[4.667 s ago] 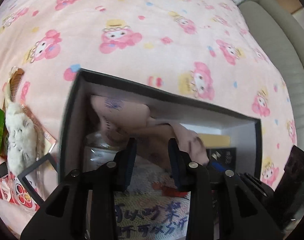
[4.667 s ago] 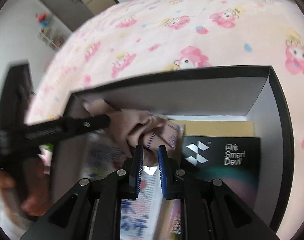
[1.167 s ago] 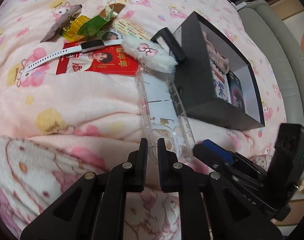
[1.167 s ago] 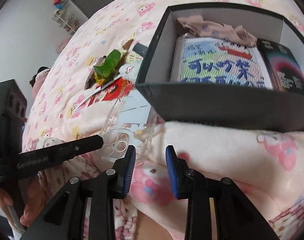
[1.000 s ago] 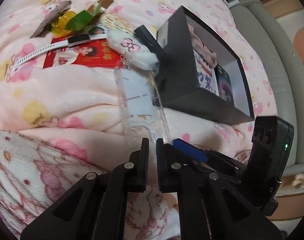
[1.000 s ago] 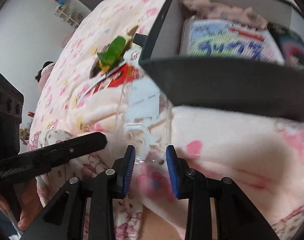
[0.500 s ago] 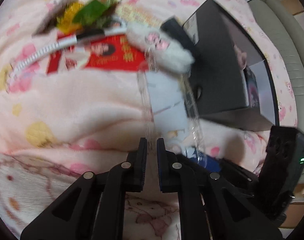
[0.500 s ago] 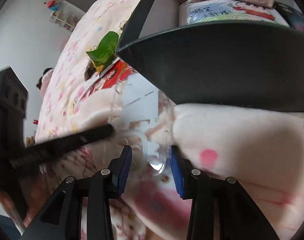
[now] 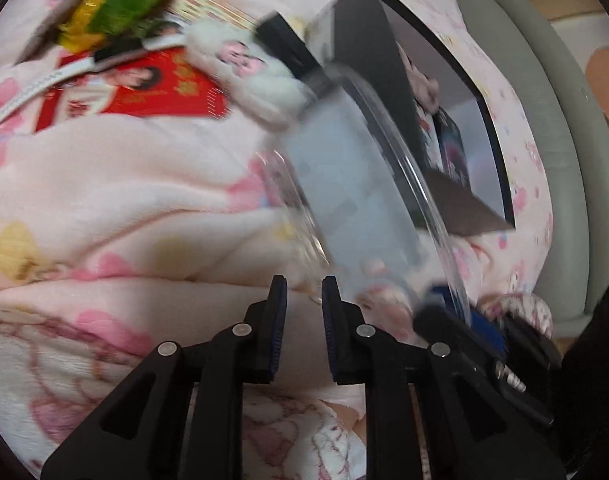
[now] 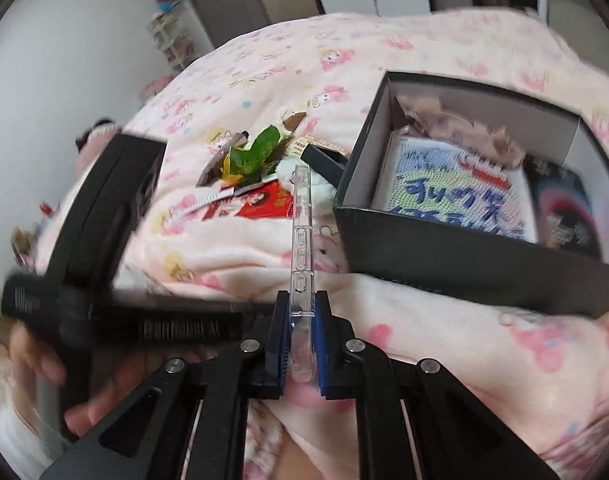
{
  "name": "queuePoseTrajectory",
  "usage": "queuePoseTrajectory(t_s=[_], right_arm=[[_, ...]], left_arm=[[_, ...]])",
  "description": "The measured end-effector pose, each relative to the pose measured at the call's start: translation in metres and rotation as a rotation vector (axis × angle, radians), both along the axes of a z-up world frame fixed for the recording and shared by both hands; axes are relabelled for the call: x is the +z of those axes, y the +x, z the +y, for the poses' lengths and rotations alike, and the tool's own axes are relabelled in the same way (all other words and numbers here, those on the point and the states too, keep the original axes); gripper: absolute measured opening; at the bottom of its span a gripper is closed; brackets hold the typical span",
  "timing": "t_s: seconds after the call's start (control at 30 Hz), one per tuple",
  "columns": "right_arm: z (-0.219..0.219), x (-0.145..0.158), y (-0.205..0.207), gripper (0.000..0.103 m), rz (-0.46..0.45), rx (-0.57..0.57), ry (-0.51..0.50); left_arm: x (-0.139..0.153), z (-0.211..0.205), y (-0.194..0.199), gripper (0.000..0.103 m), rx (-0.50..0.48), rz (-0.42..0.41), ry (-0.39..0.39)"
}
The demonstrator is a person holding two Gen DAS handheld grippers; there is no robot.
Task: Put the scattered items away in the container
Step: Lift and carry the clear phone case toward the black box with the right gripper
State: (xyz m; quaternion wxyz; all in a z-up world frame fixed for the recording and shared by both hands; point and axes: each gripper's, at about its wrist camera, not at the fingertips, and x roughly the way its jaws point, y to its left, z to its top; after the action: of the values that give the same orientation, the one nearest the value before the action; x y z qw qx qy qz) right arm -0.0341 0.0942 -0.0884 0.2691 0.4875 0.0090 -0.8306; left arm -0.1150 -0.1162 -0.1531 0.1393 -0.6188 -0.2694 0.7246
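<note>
My right gripper (image 10: 302, 308) is shut on a clear phone case (image 10: 301, 240) and holds it edge-on above the pink blanket. In the left wrist view the phone case (image 9: 356, 200) is blurred and tilted, in front of the black box (image 9: 368, 60). The black box (image 10: 464, 256) holds a blue-lettered packet, a beige cloth and a dark box. My left gripper (image 9: 303, 304) is nearly closed with a narrow gap and empty, just left of the case. Scattered items lie left of the box: a red envelope (image 9: 144, 88), a white plush toy (image 9: 248, 68), a green leaf (image 10: 256, 148), a white watch strap (image 9: 20, 96).
The pink cartoon blanket (image 9: 104, 200) covers the bed. A grey sofa edge (image 9: 544, 80) runs along the right in the left wrist view. A small black object (image 10: 324, 162) lies against the box's left wall. A white wall and door stand beyond the bed.
My right gripper has closed on the clear phone case and lifted it off the blanket so it stands edge-on. My left gripper has stayed nearly closed beside it.
</note>
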Motion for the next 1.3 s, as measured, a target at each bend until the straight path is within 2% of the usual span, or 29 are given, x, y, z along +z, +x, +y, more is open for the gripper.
queuePoseTrajectory(t_s=[0.07, 0.17, 0.23, 0.4, 0.53, 0.63, 0.7, 0.83, 0.9, 0.97, 1.03, 1.1, 1.13, 1.23, 1.3], right_arm=[[-0.001, 0.002, 0.006, 0.009, 0.029, 0.027, 0.04], [-0.004, 0.001, 0.015, 0.009, 0.078, 0.105, 0.113], [-0.005, -0.001, 0.019, 0.009, 0.075, 0.157, 0.119], [-0.007, -0.003, 0.021, 0.01, 0.078, 0.191, 0.122], [-0.01, -0.004, 0.019, 0.011, 0.069, 0.206, 0.118], [-0.014, -0.003, 0.022, 0.014, 0.06, 0.225, 0.11], [-0.015, -0.004, 0.022, 0.015, 0.048, 0.226, 0.097], [-0.012, -0.006, 0.02, 0.024, -0.03, 0.209, 0.013], [-0.005, -0.01, 0.017, 0.034, -0.1, 0.178, -0.05], [0.004, -0.014, 0.017, 0.038, -0.155, 0.137, -0.092], [0.015, -0.018, 0.017, 0.042, -0.2, 0.082, -0.144], [0.026, -0.021, 0.019, 0.045, -0.254, 0.011, -0.198], [0.031, -0.021, 0.021, 0.046, -0.271, -0.021, -0.212], [0.04, -0.02, 0.024, 0.046, -0.31, -0.074, -0.242], [0.048, -0.026, 0.024, 0.046, -0.369, -0.111, -0.268]], left_arm=[[0.002, -0.009, 0.0, 0.016, 0.038, 0.005, 0.02], [0.007, -0.023, -0.003, 0.02, 0.099, 0.03, 0.001], [0.011, -0.032, -0.005, 0.023, 0.157, 0.045, 0.001], [0.025, -0.054, -0.016, 0.024, 0.277, 0.131, 0.005], [0.031, -0.056, -0.023, 0.025, 0.263, 0.158, 0.044], [0.032, -0.05, -0.025, 0.025, 0.222, 0.158, 0.031], [0.028, -0.041, -0.028, 0.025, 0.183, 0.114, -0.031], [0.023, -0.035, -0.022, 0.027, 0.136, 0.053, -0.151], [0.017, -0.037, -0.021, 0.027, 0.129, 0.025, -0.172], [0.01, -0.041, -0.014, 0.028, 0.127, -0.006, -0.167], [0.006, -0.042, -0.012, 0.035, 0.128, -0.015, -0.164], [0.007, -0.041, -0.011, 0.045, 0.133, -0.006, -0.179], [0.008, -0.041, -0.012, 0.047, 0.135, 0.002, -0.196], [0.001, -0.036, -0.016, 0.046, 0.131, -0.018, -0.275], [-0.002, -0.028, -0.016, 0.045, 0.09, -0.026, -0.267]])
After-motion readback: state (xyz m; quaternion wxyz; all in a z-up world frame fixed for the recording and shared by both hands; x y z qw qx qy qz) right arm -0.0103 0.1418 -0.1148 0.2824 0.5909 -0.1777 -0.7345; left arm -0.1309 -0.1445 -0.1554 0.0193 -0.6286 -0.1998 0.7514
